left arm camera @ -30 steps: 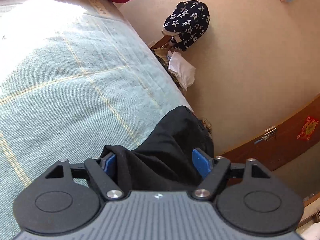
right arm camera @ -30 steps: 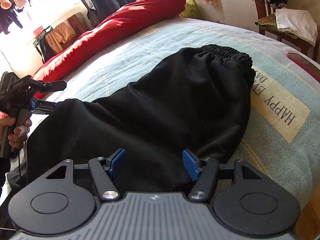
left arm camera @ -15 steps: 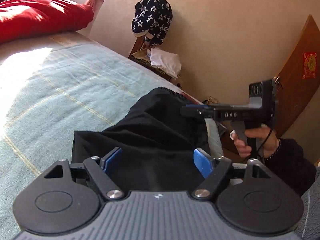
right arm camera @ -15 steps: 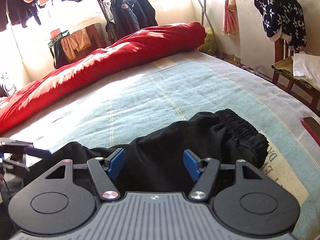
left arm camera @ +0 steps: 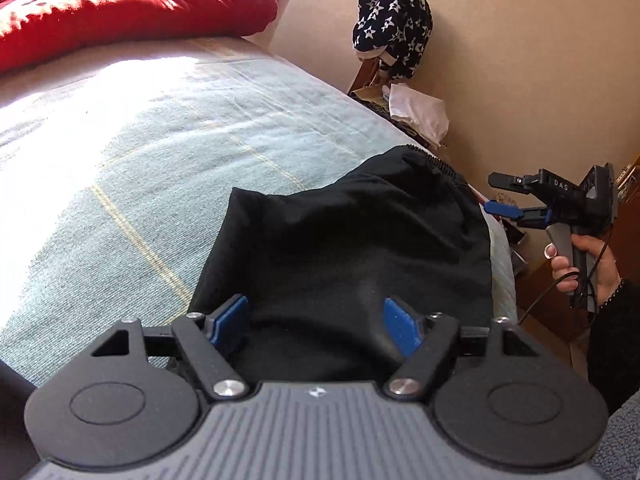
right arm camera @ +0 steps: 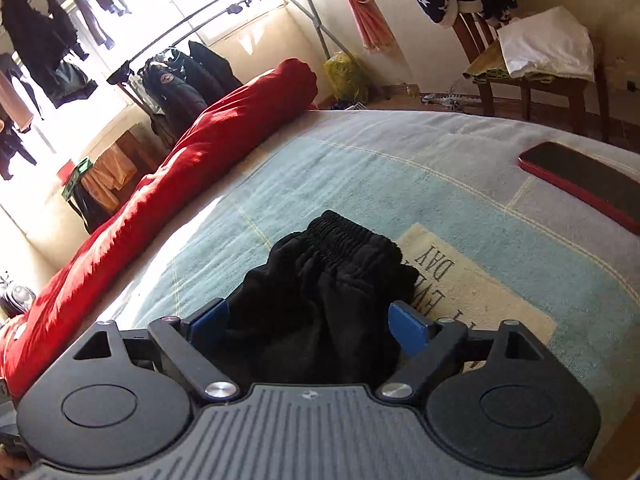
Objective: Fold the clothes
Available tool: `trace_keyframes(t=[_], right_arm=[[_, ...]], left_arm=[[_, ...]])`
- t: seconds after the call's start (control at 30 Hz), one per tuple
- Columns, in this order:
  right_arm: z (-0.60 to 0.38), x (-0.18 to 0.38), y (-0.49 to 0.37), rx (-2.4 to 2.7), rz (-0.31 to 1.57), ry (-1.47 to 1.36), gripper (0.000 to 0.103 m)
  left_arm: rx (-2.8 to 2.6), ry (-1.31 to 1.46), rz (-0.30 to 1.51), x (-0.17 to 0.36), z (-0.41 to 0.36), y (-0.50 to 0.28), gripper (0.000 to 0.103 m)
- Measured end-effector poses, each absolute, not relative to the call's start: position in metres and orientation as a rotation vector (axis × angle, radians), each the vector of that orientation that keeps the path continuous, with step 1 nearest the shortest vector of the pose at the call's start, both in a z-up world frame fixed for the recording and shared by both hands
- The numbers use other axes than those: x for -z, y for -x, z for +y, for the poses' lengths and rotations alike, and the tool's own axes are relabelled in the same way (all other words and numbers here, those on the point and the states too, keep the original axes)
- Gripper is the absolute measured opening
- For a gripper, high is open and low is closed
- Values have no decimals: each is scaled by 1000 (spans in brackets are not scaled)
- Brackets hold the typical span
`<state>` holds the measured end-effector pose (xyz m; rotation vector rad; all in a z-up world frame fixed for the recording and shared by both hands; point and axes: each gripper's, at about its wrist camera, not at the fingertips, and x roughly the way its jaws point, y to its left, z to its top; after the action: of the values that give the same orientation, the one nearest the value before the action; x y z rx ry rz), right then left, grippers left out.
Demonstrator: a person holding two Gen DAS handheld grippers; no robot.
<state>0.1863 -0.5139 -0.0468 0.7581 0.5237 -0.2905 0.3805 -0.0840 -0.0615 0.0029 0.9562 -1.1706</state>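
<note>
Left gripper (left arm camera: 316,320): jaws wide, empty, over black trousers' (left arm camera: 352,248) near edge.
Right gripper (right arm camera: 308,322): spread, holding nothing.
Trousers: bunched at the bed's (left arm camera: 120,168) right edge.
Open room: left, bare blanket.

Left tongs (left arm camera: 316,322) spread wide over black trousers (left arm camera: 352,240) on the bed (left arm camera: 120,152); right tongs (left arm camera: 505,196) gape beside them.
</note>
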Motion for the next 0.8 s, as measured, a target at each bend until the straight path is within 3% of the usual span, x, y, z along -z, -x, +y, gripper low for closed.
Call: trace_keyframes(t=[0.2,0.27,0.63,0.67,0.73,0.77,0.8], right_arm=[[-559,107,-204,206,536,-1059,98],[-561,108,-214,169,523,-1051,103],[-559,115,-237,84,501,-1078,101],[-560,116,-238,105,497,-1077,94],[-565,118,-238,149,496,-1077,70],[-568,119,-238,171,496,-1077,52],[-570,120,-237,187,492,-1078,44]], left_arm=[[1157,24,944,56,-91,-377,76],[1150,25,955,58,-95,-378,76],[1142,54,987,67,-107,-379,76],[1139,56,991,67,-108,-379,76],[1147,55,983,65,-107,-376,76],[1156,57,976,63,-106,-375,76],[1166,62,970,61,-105,-373,76]])
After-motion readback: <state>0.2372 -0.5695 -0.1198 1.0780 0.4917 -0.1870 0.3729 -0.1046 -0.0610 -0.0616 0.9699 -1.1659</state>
